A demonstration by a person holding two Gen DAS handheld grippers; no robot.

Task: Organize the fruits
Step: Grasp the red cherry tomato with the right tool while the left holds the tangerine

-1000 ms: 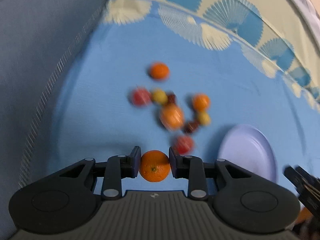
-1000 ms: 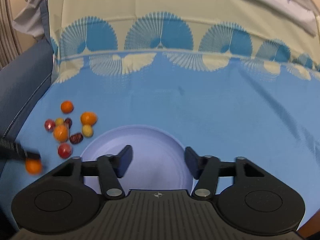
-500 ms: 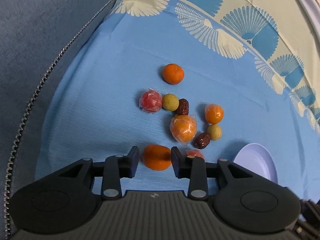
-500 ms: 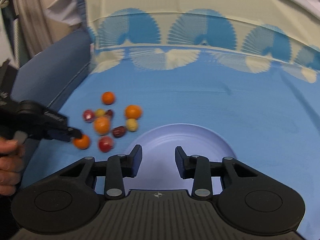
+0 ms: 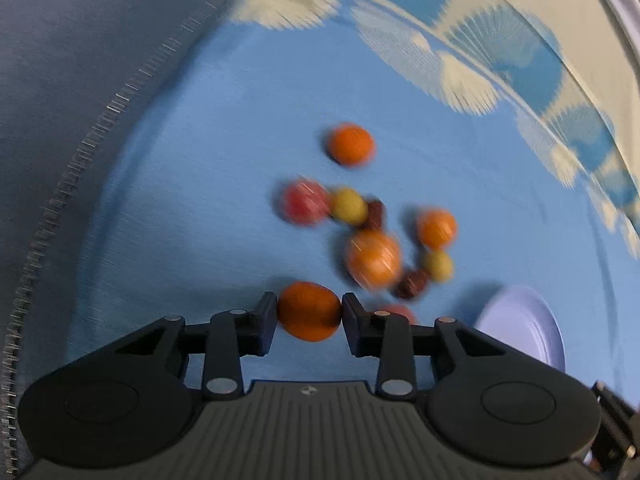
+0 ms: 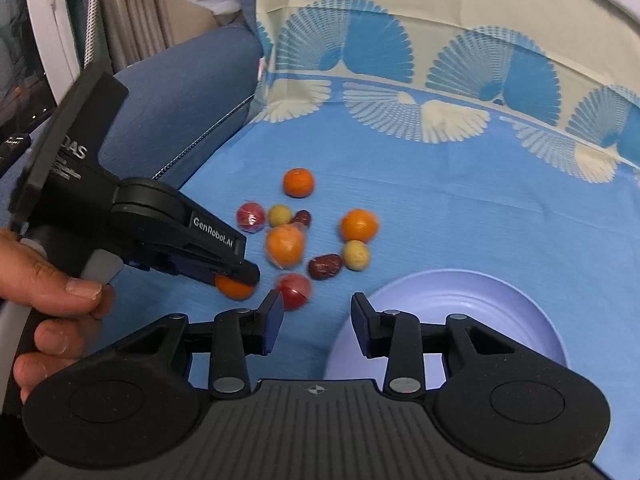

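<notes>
the left hand-held gripper [image 5: 309, 312] was clamped on a small orange [image 5: 309, 311], held low over the blue cloth [image 5: 200, 160] just left of the loose cluster of fruits [image 6: 304, 232]. the right hand-held gripper [image 6: 316, 322] had its jaws apart with nothing between them, hovering at the near left rim of the lavender plate [image 6: 480, 320], right of that cluster.

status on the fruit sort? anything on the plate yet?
Nothing done yet: the purple plate is bare. In hand: the left tool is shut on one orange, low over the blue cloth. The right tool is open, holding nothing. Left: the loose pile, including the red fruit and the dark date.
</notes>
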